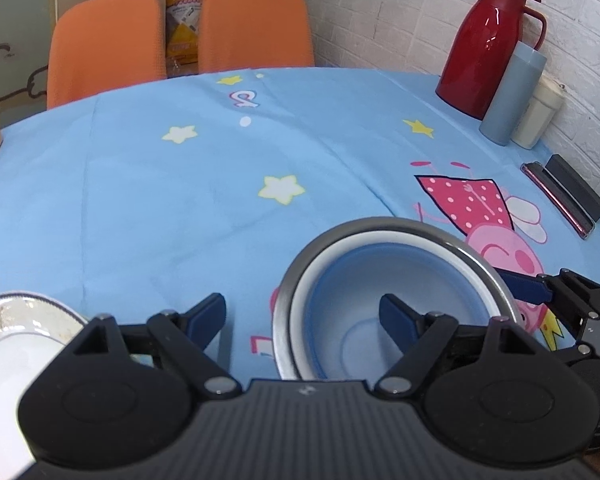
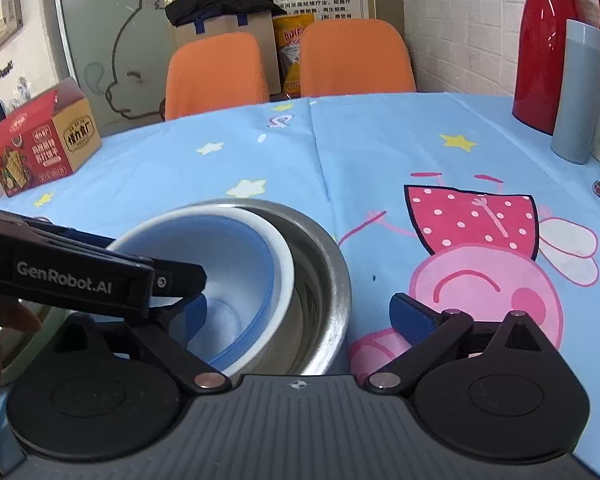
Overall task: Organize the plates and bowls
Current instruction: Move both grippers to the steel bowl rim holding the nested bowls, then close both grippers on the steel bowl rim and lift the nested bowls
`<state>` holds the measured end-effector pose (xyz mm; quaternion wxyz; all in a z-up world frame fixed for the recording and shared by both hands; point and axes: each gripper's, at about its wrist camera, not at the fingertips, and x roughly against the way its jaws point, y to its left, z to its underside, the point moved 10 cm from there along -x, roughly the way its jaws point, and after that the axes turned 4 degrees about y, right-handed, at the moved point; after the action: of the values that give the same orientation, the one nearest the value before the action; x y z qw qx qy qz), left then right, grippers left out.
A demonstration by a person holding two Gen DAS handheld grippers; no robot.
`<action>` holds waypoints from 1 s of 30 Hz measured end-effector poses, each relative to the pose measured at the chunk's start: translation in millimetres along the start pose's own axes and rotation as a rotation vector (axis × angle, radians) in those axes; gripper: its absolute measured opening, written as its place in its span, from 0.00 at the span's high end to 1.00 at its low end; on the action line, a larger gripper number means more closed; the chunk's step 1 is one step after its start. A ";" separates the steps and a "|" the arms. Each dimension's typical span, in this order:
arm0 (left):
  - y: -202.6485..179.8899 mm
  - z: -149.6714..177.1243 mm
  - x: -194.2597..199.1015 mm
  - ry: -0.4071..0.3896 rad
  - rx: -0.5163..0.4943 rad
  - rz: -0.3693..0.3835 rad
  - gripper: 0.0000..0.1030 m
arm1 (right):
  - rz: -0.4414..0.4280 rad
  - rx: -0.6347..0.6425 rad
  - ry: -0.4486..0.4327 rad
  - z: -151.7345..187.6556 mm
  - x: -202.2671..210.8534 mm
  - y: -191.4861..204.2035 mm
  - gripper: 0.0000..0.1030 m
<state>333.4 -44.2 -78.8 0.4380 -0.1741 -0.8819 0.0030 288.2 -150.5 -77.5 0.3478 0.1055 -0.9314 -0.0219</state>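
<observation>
L gripper (image 1: 302, 316) jaws apart, nothing between them; its R finger hangs over the inside of the blue bowl (image 1: 384, 304), L finger over bare cloth. White plate (image 1: 16, 344) w/ patterned rim sits at 8 o'clock in L wrist view, partly under the gripper body; looks smeared near the rim, contents unclear.

R gripper (image 2: 300, 312) also spread wide, clamped on nothing; L finger dips inside the blue bowl (image 2: 228, 276), R finger outside over the pig print. L gripper's body crosses in from 9 o'clock.

Nested stack at centre: blue bowl w/ white rim sits tilted inside the steel bowl (image 2: 320, 280), pushed to the steel bowl's 9 o'clock side. Blue bowl holds nothing visible.

Worktop (image 2: 360, 152) under a blue cartoon cloth. Further out: phone on stand (image 1: 560, 196) at 3 o'clock, red snack box (image 2: 40, 144) at 10. Far edge at 1–2 o'clock: red thermos jug (image 1: 488, 48), grey-blue tumbler (image 1: 512, 96), cream cup (image 1: 540, 116), touching or nearly so. Two orange chairs (image 2: 284, 68) behind at 12.
</observation>
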 end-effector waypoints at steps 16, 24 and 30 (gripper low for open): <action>-32.9 -1.5 22.2 -0.030 0.032 0.056 0.58 | 0.022 0.001 -0.043 -3.7 23.2 6.4 0.29; -20.2 0.6 63.2 -0.097 0.065 0.059 0.56 | 0.030 0.067 -0.105 -17.6 51.3 26.8 0.23; 28.0 14.3 95.1 -0.131 0.127 -0.009 0.55 | -0.034 0.126 -0.114 -23.7 51.0 72.9 0.23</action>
<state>278.1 13.7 -18.7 0.3894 -0.1415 -0.9076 0.0684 252.9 -89.2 -18.4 0.2866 0.1419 -0.9472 0.0249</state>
